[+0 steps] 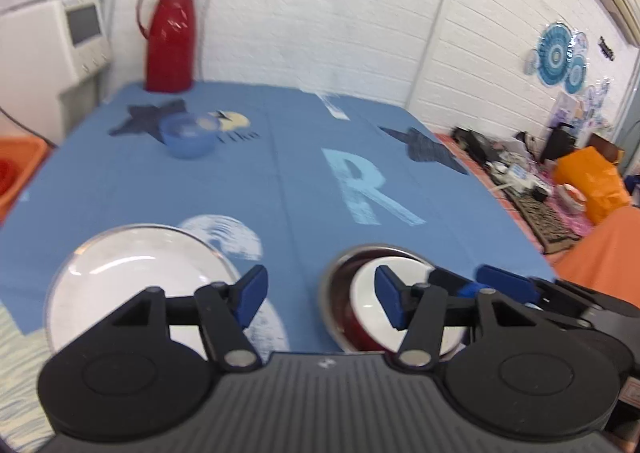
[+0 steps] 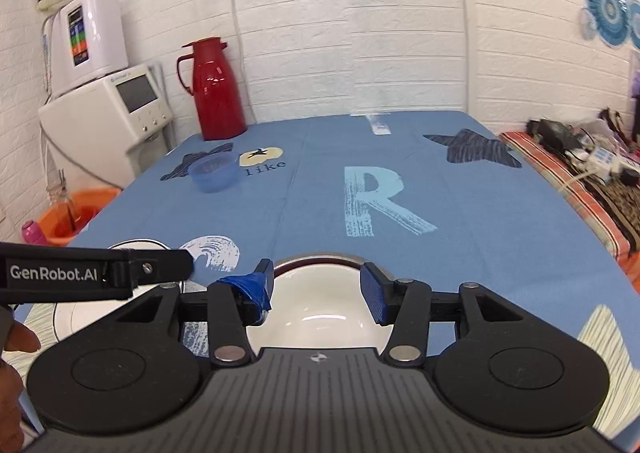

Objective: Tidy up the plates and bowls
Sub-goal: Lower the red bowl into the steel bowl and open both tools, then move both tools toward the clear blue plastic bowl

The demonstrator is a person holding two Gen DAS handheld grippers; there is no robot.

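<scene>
A white plate (image 1: 132, 277) lies on the blue tablecloth (image 1: 300, 181) at the near left. To its right a steel bowl (image 1: 331, 285) holds a bowl (image 1: 400, 268) that is white inside and red outside. My left gripper (image 1: 320, 297) is open and empty above the cloth between plate and steel bowl. My right gripper (image 2: 318, 289) is open, one finger on each side of the white bowl (image 2: 320, 309) inside the steel bowl (image 2: 320, 257); I cannot tell whether they touch it. A small blue bowl (image 1: 188, 135) sits far left, also seen in the right wrist view (image 2: 214, 173).
A red thermos jug (image 2: 214, 89) stands at the table's far left corner, next to a white appliance (image 2: 120, 109). An orange basin (image 2: 68, 217) sits low beyond the left edge. A cluttered side surface (image 1: 520, 181) runs along the right. A hand (image 2: 16, 337) shows at the left.
</scene>
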